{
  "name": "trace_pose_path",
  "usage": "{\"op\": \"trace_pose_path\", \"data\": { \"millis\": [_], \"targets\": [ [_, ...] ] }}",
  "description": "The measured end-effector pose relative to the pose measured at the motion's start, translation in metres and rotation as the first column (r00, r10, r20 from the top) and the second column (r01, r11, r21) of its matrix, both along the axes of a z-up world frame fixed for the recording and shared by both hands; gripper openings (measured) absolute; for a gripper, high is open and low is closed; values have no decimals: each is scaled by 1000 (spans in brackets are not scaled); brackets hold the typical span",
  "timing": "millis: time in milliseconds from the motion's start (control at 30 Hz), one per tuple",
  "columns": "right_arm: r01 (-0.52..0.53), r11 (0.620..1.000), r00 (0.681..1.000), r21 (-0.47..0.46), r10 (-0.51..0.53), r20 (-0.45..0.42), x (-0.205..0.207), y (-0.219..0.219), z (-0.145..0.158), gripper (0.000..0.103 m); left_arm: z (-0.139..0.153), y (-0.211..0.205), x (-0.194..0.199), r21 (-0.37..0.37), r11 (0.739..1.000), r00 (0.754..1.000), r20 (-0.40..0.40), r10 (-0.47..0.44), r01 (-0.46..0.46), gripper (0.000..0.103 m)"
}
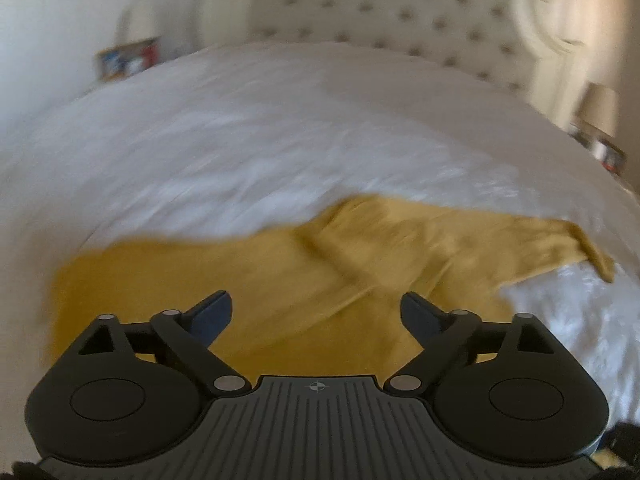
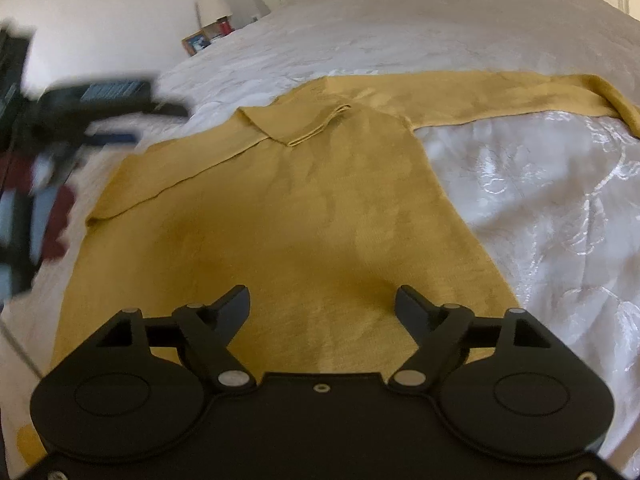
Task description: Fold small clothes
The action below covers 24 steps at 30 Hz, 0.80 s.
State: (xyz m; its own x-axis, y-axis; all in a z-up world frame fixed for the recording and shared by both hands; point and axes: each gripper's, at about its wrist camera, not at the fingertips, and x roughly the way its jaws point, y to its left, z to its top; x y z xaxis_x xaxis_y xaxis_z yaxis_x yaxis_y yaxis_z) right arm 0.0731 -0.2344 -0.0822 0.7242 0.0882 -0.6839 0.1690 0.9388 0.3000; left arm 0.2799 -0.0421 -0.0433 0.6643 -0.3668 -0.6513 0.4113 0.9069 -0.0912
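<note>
A: Where is the yellow sweater (image 2: 280,216) in relation to the right gripper (image 2: 322,308)?

B: It lies spread on the white bedspread (image 2: 540,208), directly under and ahead of that gripper. One sleeve (image 2: 500,96) stretches away ahead and to the gripper's right, its cuff bending back at the far end. The other sleeve (image 2: 192,160) is folded in across the body, ahead and to the left. The collar (image 2: 316,128) sits straight ahead.

A: And the right gripper's state?

B: Its two fingers stand wide apart with nothing between them, hanging over the lower part of the sweater. Whether they touch the cloth cannot be told.

A: What about the left gripper (image 1: 316,312)?

B: Its fingers are spread as well, empty, over the same sweater (image 1: 280,280). That view is blurred. From there the yellow cloth runs below and ahead, with the long sleeve trailing off to the gripper's right on the bedspread (image 1: 240,140).

A: Does the right camera see the left gripper?

B: Yes, as a dark blurred shape (image 2: 100,108) far to the left, near the sweater's folded edge.

A: Anything beyond the sweater?

B: A tufted headboard (image 1: 400,12) far ahead of the left gripper, a lamp (image 1: 598,108) to its right, and a picture frame (image 1: 128,58) ahead to its left. The right camera also shows a lamp (image 2: 212,6) and a picture frame (image 2: 196,42) ahead on its left.
</note>
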Motion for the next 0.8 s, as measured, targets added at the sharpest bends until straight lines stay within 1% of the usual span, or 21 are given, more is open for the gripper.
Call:
{"op": "trace_pose_path", "data": {
  "millis": [67, 167, 300, 333, 400, 467, 567, 633, 700, 800],
  "targets": [
    [-11, 1000, 1000, -15, 11, -4, 0, 4, 0, 84, -12, 31, -17, 23, 998, 998, -29, 62, -61, 94],
    [-36, 999, 999, -36, 36, -8, 2, 10, 0, 84, -26, 69, -43, 76, 991, 991, -62, 119, -114, 94],
    [-43, 999, 999, -32, 43, 7, 8, 10, 4, 84, -44, 102, -68, 112, 983, 981, -113, 156, -143, 94],
    [-48, 998, 999, -31, 49, 15, 11, 9, 6, 84, -48, 109, -73, 111, 982, 978, -120, 168, -155, 94],
    [-65, 997, 997, -46, 67, 36, 19, 7, 10, 84, -55, 122, -82, 80, 980, 974, -127, 190, -181, 95],
    [-71, 994, 995, -87, 77, 58, 32, 5, 15, 84, -63, 125, -90, 65, 979, 973, -113, 199, -193, 96],
    [-80, 985, 991, -151, 95, 96, 60, 3, 24, 83, -67, 121, -92, 75, 978, 976, -82, 200, -194, 98],
    [-91, 978, 988, -188, 112, 102, 79, 5, 26, 73, -70, 118, -90, 74, 979, 977, -81, 197, -191, 102],
    [-117, 966, 984, -231, 144, 102, 101, 10, 27, 69, -72, 116, -86, 64, 979, 977, -75, 198, -194, 102],
    [-142, 946, 978, -292, 180, 106, 127, 21, 23, 66, -75, 118, -76, 42, 978, 976, -61, 208, -206, 102]
  ]
}}
